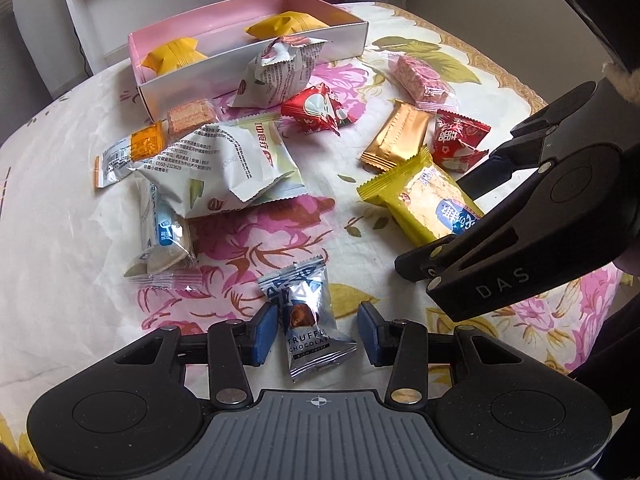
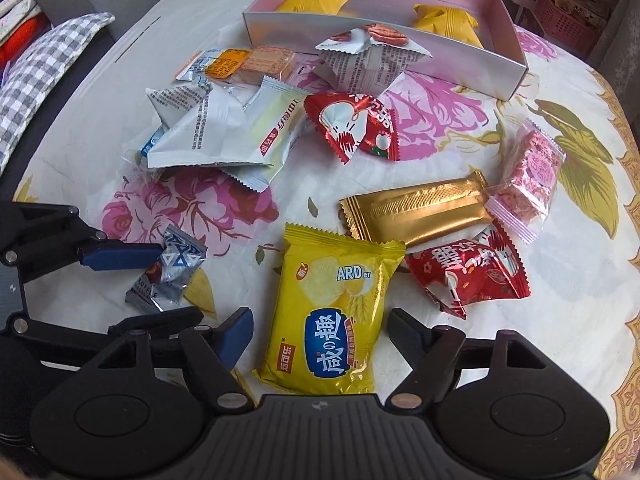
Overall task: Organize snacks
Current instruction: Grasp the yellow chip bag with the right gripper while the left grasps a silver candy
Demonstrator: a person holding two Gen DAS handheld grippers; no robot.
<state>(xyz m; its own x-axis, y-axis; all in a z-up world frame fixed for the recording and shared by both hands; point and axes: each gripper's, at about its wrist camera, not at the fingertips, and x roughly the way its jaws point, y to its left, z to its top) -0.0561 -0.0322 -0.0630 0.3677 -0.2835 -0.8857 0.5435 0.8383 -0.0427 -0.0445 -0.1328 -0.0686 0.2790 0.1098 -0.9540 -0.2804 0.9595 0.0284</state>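
My left gripper [image 1: 318,334] is open with its blue pads either side of a silver truffle chocolate packet [image 1: 308,320] lying on the floral tablecloth; that packet shows in the right wrist view [image 2: 172,270] too. My right gripper [image 2: 320,336] is open around a yellow cracker packet [image 2: 334,312], also seen in the left wrist view [image 1: 424,204]. A pink box [image 1: 256,64] at the back holds two yellow packets [image 1: 176,54].
Several loose snacks lie between the grippers and the box: a gold bar [image 2: 416,210], red packets [image 2: 468,272] [image 2: 356,126], a pink wafer [image 2: 528,176], white pouches [image 2: 216,136] [image 2: 372,58]. A sofa with a checked cushion [image 2: 44,76] is at left.
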